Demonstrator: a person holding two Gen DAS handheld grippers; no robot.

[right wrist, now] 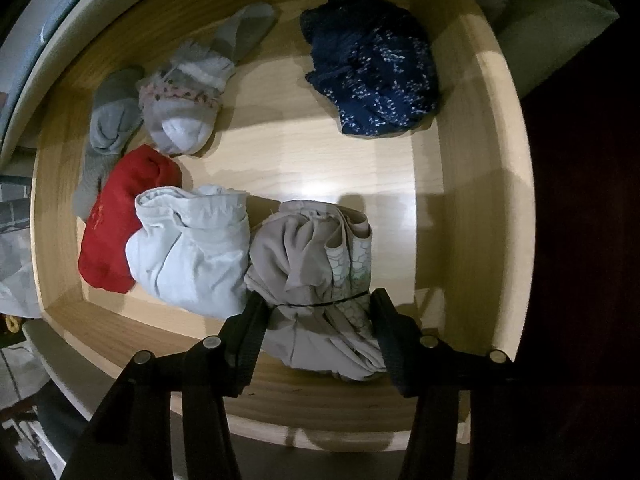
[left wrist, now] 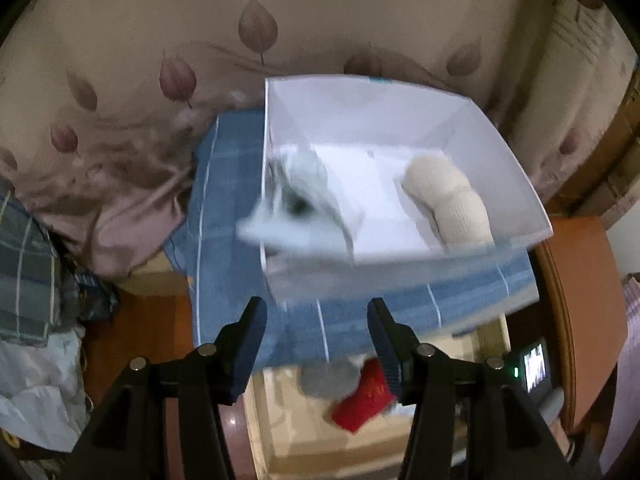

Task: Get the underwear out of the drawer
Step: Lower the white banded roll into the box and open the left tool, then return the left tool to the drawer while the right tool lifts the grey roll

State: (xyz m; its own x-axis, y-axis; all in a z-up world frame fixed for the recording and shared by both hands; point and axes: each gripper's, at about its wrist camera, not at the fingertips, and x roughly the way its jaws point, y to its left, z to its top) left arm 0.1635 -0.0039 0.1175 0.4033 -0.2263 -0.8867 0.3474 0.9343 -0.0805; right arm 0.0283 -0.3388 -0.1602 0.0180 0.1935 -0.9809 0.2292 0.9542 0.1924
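In the right wrist view an open wooden drawer [right wrist: 468, 200] holds rolled garments. My right gripper [right wrist: 318, 300] points down into it, and its jaws press on both sides of a beige rolled underwear [right wrist: 304, 248] with a honeycomb print. Beside that roll lie a pale grey-white roll [right wrist: 192, 252] and a red one [right wrist: 116, 220]. In the left wrist view my left gripper [left wrist: 316, 308] is open and empty above a blue checked cloth [left wrist: 228, 184]. A white box [left wrist: 512, 168] stands on that cloth. A blurred pale garment [left wrist: 296, 208] hangs over its left edge, and a cream roll [left wrist: 448, 196] lies inside.
A navy speckled bundle [right wrist: 372, 64] and grey socks [right wrist: 180, 100] lie at the drawer's far side. The left wrist view shows the drawer [left wrist: 272, 412] below, with a red item [left wrist: 364, 400], and leaf-print bedding [left wrist: 120, 80] behind the box. Crumpled clothes [left wrist: 32, 240] lie at the left.
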